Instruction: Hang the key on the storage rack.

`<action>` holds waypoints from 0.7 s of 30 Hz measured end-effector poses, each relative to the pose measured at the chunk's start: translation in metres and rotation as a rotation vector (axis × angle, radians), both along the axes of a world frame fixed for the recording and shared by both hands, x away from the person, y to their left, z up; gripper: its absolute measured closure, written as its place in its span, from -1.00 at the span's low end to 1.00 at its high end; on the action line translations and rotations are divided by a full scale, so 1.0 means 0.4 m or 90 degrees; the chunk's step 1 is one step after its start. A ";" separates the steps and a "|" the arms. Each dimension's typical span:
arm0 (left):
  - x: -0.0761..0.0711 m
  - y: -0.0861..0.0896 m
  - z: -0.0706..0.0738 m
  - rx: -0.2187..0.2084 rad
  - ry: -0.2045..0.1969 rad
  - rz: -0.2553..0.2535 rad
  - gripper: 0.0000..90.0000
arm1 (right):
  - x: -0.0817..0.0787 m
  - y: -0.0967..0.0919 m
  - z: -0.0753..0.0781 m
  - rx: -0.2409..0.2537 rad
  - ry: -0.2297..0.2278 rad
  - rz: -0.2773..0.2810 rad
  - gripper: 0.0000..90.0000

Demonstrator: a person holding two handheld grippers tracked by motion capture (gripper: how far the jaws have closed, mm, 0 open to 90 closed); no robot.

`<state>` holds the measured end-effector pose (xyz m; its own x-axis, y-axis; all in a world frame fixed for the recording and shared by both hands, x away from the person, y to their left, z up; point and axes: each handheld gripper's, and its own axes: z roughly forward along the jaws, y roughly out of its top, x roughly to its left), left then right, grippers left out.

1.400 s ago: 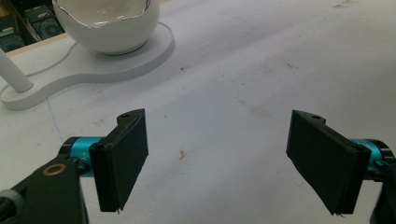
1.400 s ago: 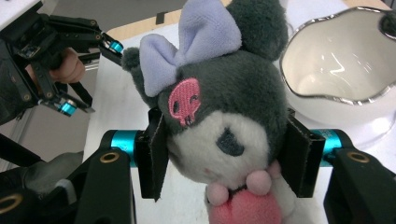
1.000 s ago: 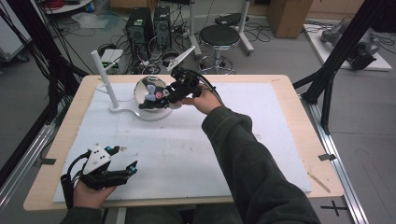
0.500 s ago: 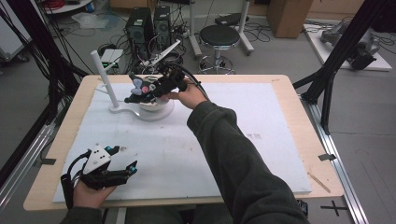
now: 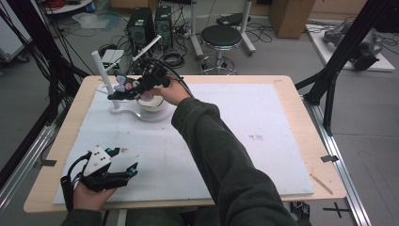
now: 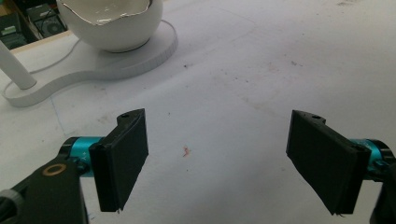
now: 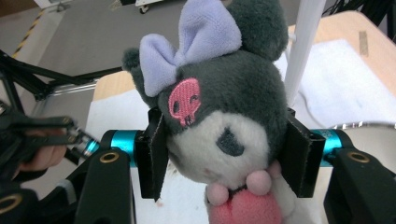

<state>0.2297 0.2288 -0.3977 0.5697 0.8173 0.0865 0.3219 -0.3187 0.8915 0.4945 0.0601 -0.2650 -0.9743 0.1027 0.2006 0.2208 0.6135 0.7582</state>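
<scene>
- Grey-and-white plush toy with a lilac bow and a pink skull patch (image 7: 219, 116) sits clamped by its head between the 2 black jaws of the right gripper (image 5: 123, 89); the pads press into both cheeks, a squeeze that should keep soft stuffing from slipping.
- In the high view the toy hangs clear of the table, beside the rim of the white egg-shaped ceramic bowl (image 5: 153, 104) and near the thin white upright post (image 5: 104, 77) on the flat white base plate (image 5: 141, 115). Held this high, it can pass over the rim.
- Left gripper (image 5: 110, 169) rests low at the near left edge of the white cloth-covered table (image 5: 263, 141), its jaws wide apart with nothing between them, likely parked out of the way.
- Right gripper view gives the grip itself and the toy's face, details too small from above.
- Left gripper view shows the bowl's jagged, cracked-shell rim (image 6: 109, 9) and bare cloth between the open jaws; what the bowl holds cannot be made out.
</scene>
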 end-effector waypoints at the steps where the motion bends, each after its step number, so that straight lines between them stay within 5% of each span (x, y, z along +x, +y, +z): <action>1: 0.000 0.001 -0.001 -0.001 0.002 0.000 -0.53 | 0.001 0.009 0.002 0.002 0.001 0.001 -0.06; 10: -0.003 0.005 -0.001 -0.002 -0.001 0.003 -0.53 | 0.015 0.071 0.016 -0.011 0.003 -0.019 -0.06; 21: -0.003 0.009 0.000 -0.005 -0.002 0.004 -0.53 | 0.019 0.144 0.027 -0.011 -0.034 -0.057 -0.06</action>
<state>0.2284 0.2322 -0.3978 0.5639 0.8218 0.0818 0.3216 -0.3098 0.8948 0.5021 0.1176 -0.2544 -0.9702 0.1930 0.1466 0.2354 0.6060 0.7598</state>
